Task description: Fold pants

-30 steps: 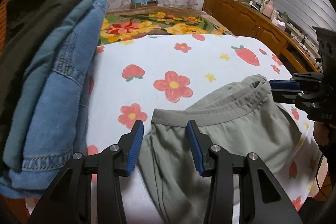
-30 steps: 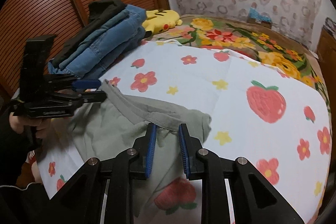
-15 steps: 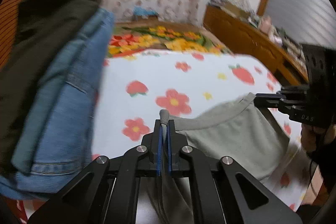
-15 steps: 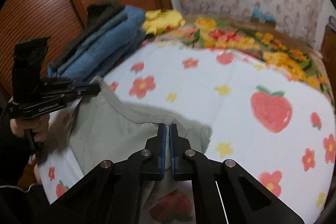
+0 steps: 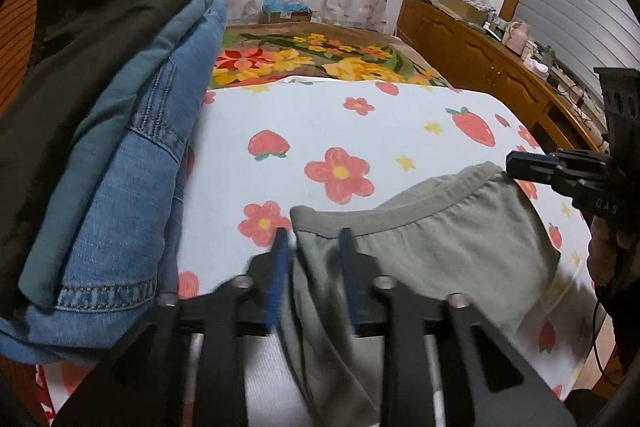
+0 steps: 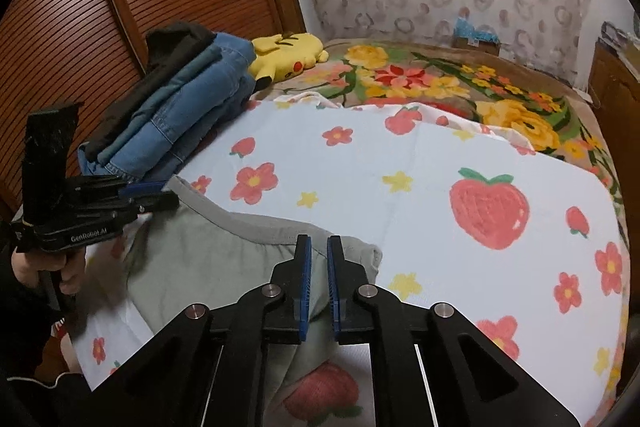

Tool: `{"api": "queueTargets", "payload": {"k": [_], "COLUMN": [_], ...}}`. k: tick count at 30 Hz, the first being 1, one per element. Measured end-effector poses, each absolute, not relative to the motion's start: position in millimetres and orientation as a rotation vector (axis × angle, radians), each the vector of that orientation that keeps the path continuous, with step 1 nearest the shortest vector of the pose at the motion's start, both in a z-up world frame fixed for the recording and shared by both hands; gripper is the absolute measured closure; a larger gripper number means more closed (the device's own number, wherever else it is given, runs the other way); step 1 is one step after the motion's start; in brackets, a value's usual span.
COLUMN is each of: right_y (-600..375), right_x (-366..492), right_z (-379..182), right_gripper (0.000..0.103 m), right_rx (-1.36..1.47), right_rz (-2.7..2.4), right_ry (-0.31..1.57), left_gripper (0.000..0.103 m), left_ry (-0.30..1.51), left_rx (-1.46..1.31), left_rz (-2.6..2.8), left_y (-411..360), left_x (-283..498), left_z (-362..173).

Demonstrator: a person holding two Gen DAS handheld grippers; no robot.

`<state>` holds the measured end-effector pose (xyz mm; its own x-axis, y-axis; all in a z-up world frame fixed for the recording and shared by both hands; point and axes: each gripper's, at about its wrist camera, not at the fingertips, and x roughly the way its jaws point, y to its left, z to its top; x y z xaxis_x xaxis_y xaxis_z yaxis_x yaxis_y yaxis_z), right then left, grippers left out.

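Left wrist view: grey-green pants [image 5: 432, 243] lie lower centre-right on the strawberry-and-flower sheet [image 5: 320, 123], waistband toward the upper frame. Left gripper [image 5: 314, 267], lower centre, is motion-blurred; its jaws have just been opening and stand apart, w/ the pants' waistband corner between them, cloth not pinched. Legs of the pants are cut off under the gripper body at bottom edge. Right gripper [image 5: 516, 163] enters at the right edge, seen side-on; its tip sits at the far waistband corner, contact hard to judge here. Hand [image 5: 608, 247] below it is partly cut off.

Right wrist view: right gripper [image 6: 319, 259], lower centre, has just been opening; a narrow gap shows between the blue pads, cloth beneath them, not clamped. Left gripper [image 6: 160, 195] at mid-left meets the other waistband corner. Stack of folded clothes [image 6: 168, 107], denim w/ a dark piece on top, sits upper left; yellow plush toy [image 6: 288, 55] is just behind it, partly hidden.
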<state>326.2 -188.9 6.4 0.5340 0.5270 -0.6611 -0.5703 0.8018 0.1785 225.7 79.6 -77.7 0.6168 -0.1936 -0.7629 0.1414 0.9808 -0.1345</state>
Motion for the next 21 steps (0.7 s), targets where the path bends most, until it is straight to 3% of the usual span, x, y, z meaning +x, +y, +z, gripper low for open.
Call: {"api": "queueTargets", "payload": {"k": [3,5,6,9,15,21], "right_y": [-193.5,-194.6,-194.9,-194.9,-194.7,-190.1], "right_x": [318.0,314.0,312.3,308.1,308.5,318.6], "right_z": [8.2,6.7,5.8,2.5,-3.5,-11.4], "right_gripper": [0.087,0.079,0.075,0.065,0.054,0.050], "right_rx": [-0.053,-0.049,-0.049,-0.051,-0.060,-0.047], "right_rz": [0.645,0.635,0.626,0.619,0.599,0.595], "right_ry": [0.755,0.753,0.752,0.754,0.779,0.818], "left_gripper": [0.052,0.027,0.024,0.023,0.023,0.023], "left_ry": [0.881,0.884,0.883,0.894,0.922,0.956], "left_rx": [-0.065,-0.055,-0.052,-0.040,-0.051,-0.058], "left_rz": [-0.217,-0.217,-0.218,-0.208,-0.186,-0.170], "left_y": [76.7,74.3,73.2,70.8,71.5,73.0], "left_x": [219.8,217.1,215.2,211.8,207.4,210.3], "left_z": [-75.1,-75.4,-75.9,-80.2,-91.2,-101.6]}}
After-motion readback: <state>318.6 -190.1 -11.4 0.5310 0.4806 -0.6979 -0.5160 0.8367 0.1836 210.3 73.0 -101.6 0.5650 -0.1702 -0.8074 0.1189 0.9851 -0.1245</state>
